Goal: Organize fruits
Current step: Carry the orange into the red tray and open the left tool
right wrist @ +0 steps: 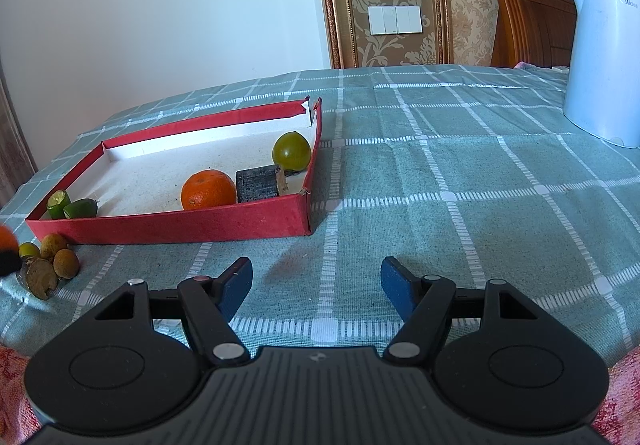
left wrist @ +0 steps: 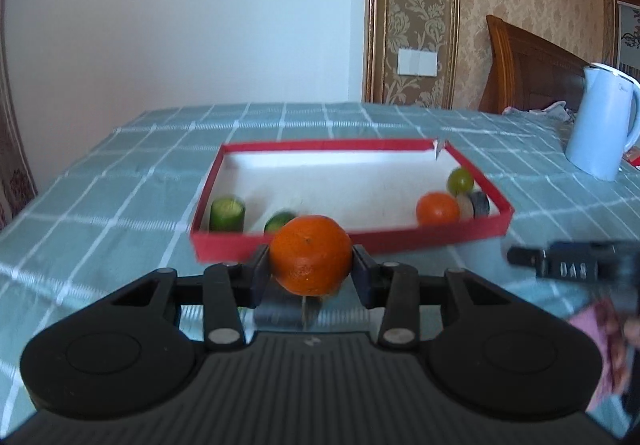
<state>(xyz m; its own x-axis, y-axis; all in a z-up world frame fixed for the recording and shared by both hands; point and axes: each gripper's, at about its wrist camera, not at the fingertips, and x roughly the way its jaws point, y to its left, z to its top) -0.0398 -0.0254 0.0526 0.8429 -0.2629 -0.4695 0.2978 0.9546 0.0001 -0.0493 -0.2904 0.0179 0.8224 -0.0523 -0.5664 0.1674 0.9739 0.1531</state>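
Left gripper [left wrist: 311,265]: in my left hand, angled gently downward. Both pads press against the sides of an orange [left wrist: 310,255], one pad on each flank; the fruit sits gripped between the fingertips, clear of the surface below. Linkage arms drawn inward toward the centre. View slightly blurred.

Right gripper [right wrist: 316,281]: in my right hand, angled downward. Jaws parted wide, blue pads [right wrist: 236,285] facing each other with nothing between them. Linkage arms splayed outward. In the left wrist view its dark body shows at the right edge, blurred.

Sleeves: pinkish red patterned fabric [right wrist: 14,397] visible at both lower corners of the right wrist view.
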